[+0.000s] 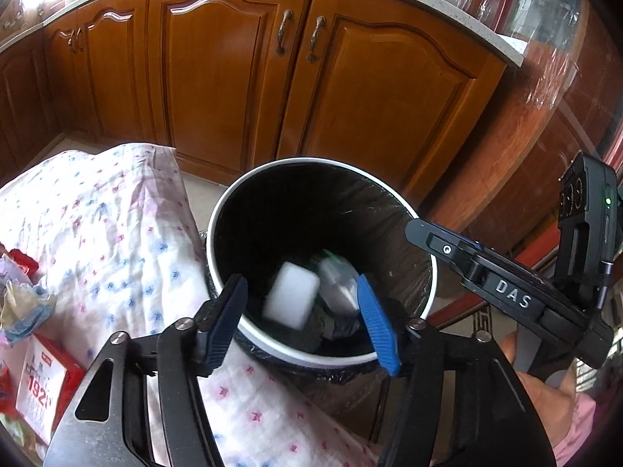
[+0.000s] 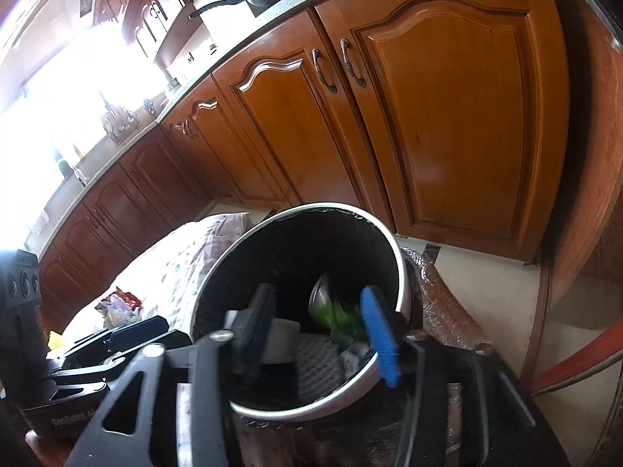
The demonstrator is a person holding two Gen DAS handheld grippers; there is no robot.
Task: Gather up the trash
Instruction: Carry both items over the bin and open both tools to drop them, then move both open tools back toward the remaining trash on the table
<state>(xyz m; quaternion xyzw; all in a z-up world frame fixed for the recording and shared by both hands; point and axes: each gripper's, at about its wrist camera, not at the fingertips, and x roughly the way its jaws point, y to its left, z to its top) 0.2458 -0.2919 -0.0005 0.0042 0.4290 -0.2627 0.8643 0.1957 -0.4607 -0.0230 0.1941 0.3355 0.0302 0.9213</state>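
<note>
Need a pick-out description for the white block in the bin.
Find the round white-rimmed bin with a black liner, standing before the wooden cabinets. Inside it, the white block is left of a clear, green-tinted wrapper; it alone is solid, rectangular, with rounded corners.

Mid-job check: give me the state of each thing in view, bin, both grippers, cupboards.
Trash bin: upright, black liner in, trash at bottom.
White block: blurred, inside the bin, free of both grippers.
Left gripper: open, over the bin.
Right gripper: open, over the bin.
Cupboard doors: closed.
</note>
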